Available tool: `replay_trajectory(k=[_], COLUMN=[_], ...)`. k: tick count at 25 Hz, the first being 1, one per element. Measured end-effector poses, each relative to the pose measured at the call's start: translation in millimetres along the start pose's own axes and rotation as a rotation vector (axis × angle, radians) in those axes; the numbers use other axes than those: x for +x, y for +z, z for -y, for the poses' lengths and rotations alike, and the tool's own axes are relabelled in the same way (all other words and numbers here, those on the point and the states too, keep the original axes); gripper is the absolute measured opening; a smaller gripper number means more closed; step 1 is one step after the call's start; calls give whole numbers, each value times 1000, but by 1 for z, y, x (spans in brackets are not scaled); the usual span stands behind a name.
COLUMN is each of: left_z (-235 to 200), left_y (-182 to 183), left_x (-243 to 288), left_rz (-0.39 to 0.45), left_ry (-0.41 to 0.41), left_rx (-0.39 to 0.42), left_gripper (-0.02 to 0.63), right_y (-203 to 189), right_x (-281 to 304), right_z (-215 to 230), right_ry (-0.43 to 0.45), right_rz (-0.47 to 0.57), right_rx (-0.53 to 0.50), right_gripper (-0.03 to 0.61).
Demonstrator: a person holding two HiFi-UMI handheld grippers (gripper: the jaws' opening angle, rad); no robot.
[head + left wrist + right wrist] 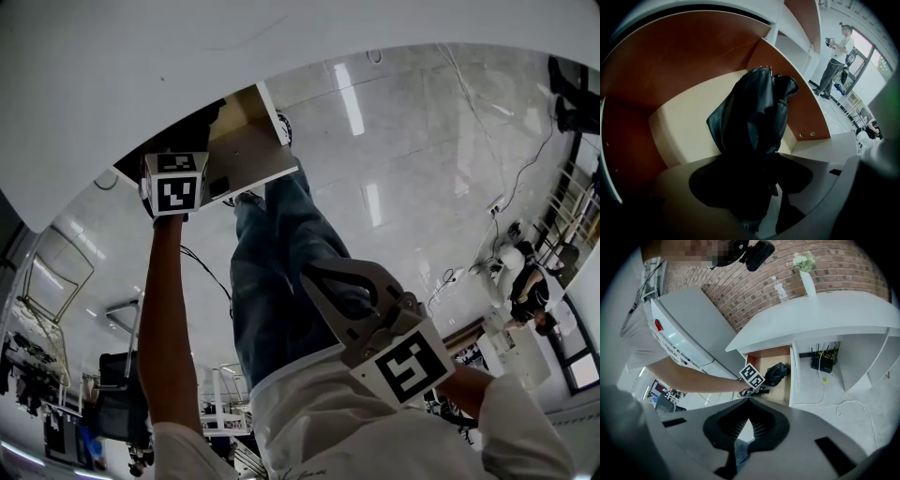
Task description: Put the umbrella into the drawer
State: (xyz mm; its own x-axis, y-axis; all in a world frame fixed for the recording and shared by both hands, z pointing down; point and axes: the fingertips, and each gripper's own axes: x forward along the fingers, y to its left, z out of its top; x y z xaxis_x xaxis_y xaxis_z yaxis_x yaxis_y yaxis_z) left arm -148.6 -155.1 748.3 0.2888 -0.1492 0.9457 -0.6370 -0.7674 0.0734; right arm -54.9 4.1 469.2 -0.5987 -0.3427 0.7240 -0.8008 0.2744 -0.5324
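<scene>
Left tongs [751, 190] are clamped on the black folded umbrella [754, 108], whose near end fills the gap between the dark pads. The rest of the umbrella reaches forward from the tongs into the open drawer [684, 124], above its cream bottom and between its reddish-brown walls. The left gripper view does not show whether it rests on the bottom or hangs just over it. In the right gripper view the umbrella is a dark bundle inside the drawer, towards its right side. The left tongs' marker cube [752, 376] is at the drawer's front edge, and the person's bare arm [693, 378] stretches out to it.

Right tongs [747, 426] are closed with nothing in them. Their ribbed pads meet at the tips, and only pale floor and a strip of jeans [738, 451] show behind. They are held well apart from the drawer, close to the person's body.

The drawer stands open under a white worktop [825, 315]. On the worktop, above the drawer, stand a clear bottle [779, 289] and, right of it, a white vase [806, 280] with flowers. A black router [822, 363] sits in the open bay right of the drawer, with a white cable [834, 404] trailing over the floor below it. In the left gripper view, another person [836, 56] stands well beyond the drawer's right side.
</scene>
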Motion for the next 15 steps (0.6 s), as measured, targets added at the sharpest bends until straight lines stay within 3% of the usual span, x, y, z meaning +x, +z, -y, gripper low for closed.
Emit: replay_trajectory(k=[15], left_z=[16], left_y=[-13], left_x=[12], left_rz=[-54], left_ry=[26], left_rx=[122], left_gripper=[302], right_y=[8], right_x=[5], right_z=[-3], right_ry=[-16], right_rz=[-6], right_rx=[-3], right_gripper=[9])
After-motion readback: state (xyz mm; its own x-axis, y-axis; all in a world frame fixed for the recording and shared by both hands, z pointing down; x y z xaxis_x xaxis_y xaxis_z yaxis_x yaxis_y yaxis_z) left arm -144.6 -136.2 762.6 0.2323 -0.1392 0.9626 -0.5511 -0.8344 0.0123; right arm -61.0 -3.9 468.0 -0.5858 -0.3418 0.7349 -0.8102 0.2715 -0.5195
